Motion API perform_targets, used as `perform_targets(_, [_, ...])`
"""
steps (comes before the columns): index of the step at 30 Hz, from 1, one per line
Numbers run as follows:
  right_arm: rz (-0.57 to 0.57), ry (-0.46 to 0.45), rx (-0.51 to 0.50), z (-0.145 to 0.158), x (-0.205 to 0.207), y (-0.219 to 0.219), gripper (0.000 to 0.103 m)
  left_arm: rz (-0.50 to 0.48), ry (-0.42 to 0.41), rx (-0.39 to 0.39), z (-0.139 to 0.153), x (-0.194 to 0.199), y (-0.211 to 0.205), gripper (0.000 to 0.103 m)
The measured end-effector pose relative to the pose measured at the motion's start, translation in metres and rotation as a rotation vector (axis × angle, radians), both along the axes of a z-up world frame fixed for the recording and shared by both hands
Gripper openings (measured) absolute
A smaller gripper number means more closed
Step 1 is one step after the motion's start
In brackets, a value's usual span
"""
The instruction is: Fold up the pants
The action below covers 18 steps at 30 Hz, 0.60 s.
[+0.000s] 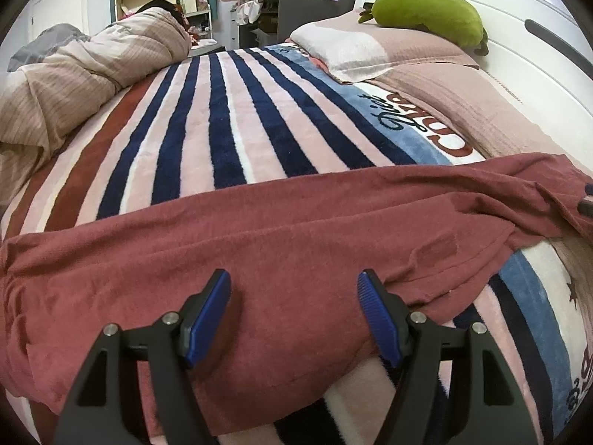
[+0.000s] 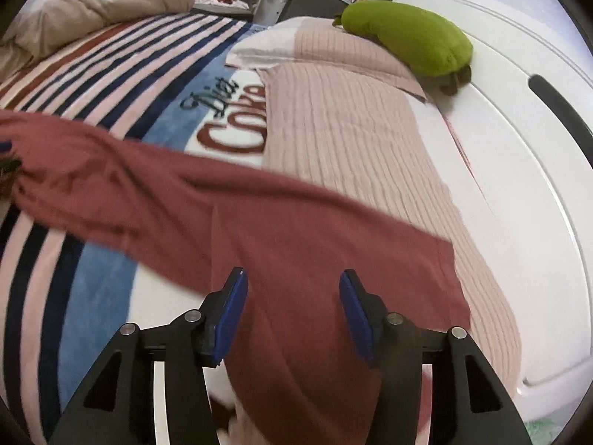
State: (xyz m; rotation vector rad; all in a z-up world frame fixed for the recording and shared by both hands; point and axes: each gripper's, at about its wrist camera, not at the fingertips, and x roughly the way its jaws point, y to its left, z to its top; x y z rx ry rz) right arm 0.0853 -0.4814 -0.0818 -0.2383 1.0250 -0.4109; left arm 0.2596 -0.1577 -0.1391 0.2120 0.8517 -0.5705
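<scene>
Soft, light and floppy, the maroon pants (image 1: pixel 296 230) lie spread across the near part of the striped blanket (image 1: pixel 222 122), best pinched at hem or waistband, both left gripper (image 1: pixel 294 319) and right gripper (image 2: pixel 292 311) released above them

Bed (image 1: pixel 426 3): striped blanket (image 1: pixel 222 118), pants (image 1: pixel 281 230).

Dusty-red pants (image 1: pixel 259 230) were laid over a navy, pink and white striped blanket (image 1: pixel 222 118) beside a green plush (image 1: pixel 430 15).
</scene>
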Motion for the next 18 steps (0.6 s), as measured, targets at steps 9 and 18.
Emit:
perform_targets(9, [0.093, 0.048, -0.074, -0.034, -0.028, 0.029, 0.054, 0.005, -0.009, -0.016, 0.004, 0.001, 0.003, 0.067])
perform_targets(18, [-0.002, -0.02, -0.18, -0.02, -0.033, 0.016, 0.005, 0.006, -0.015, -0.015, 0.003, 0.001, 0.003, 0.067])
